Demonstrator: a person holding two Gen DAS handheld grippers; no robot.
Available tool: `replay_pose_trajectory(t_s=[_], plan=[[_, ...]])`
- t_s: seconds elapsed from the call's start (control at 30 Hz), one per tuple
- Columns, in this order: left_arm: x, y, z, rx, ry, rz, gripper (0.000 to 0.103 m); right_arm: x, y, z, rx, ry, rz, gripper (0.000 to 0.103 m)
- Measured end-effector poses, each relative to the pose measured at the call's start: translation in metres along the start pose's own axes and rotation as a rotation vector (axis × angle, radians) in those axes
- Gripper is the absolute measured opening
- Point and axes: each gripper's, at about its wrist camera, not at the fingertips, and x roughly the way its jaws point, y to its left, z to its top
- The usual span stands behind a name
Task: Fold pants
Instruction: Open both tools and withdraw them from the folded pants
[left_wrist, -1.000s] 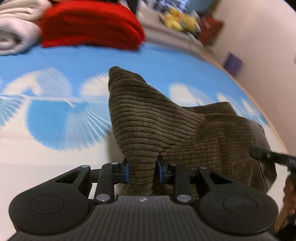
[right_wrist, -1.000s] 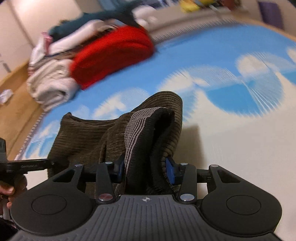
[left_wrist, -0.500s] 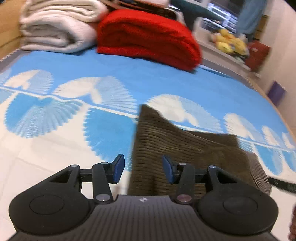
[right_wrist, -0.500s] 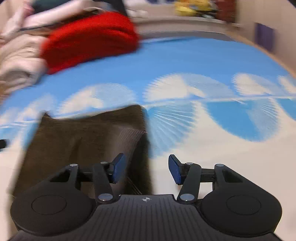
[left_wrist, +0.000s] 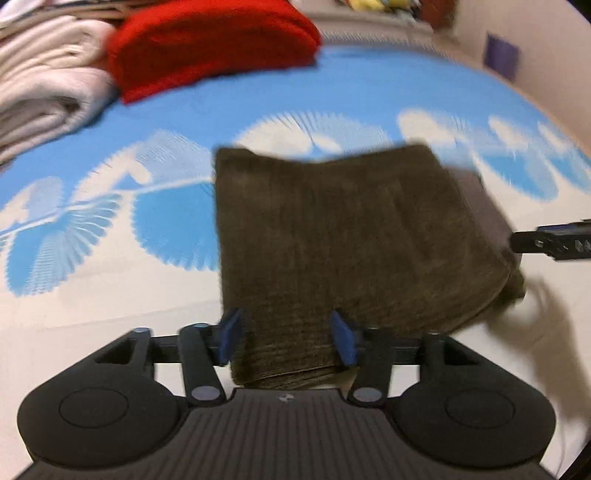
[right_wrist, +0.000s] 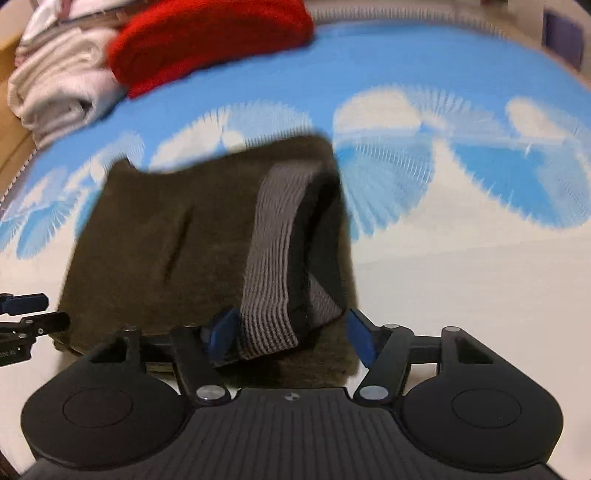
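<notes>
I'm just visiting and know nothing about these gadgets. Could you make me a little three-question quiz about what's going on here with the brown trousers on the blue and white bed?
1. True or false: the left gripper is clamped shut on the brown pants.
2. Which lies nearest the red folded blanket? A) a white folded blanket B) a blue bucket C) a green pillow
3. Fill in: the striped grey band showing at the open end of the pants is the ____.

Key
1. False: both the left gripper and the right gripper are open, and the pants lie folded on the bedspread.
2. A
3. waistband
</notes>
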Motion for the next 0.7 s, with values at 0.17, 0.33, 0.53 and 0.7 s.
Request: replay_pose_trajectory(t_s=[0.17, 0.33, 0.53, 0.7], plan=[[-0.07, -0.01, -0.003, -0.005, -0.165, 0.048, 0.085, -0.077, 0.016, 0.002, -0.127, -0.228, 0.008, 0.067], [-0.125, -0.031, -0.043, 0.003, -0.287, 0.088, 0.091, -0.152, 0.021, -0.025, -0.178, -0.407, 0.041, 0.089], [-0.13, -0.047, -0.073, -0.077, -0.203, 0.011, 0.091, -0.17, 0.022, -0.074, -0.132, -0.462, -0.014, 0.092], [-0.125, -0.056, -0.071, -0.087, -0.197, 0.097, 0.091, -0.164, 0.026, -0.084, -0.079, -0.431, -0.036, 0.092]])
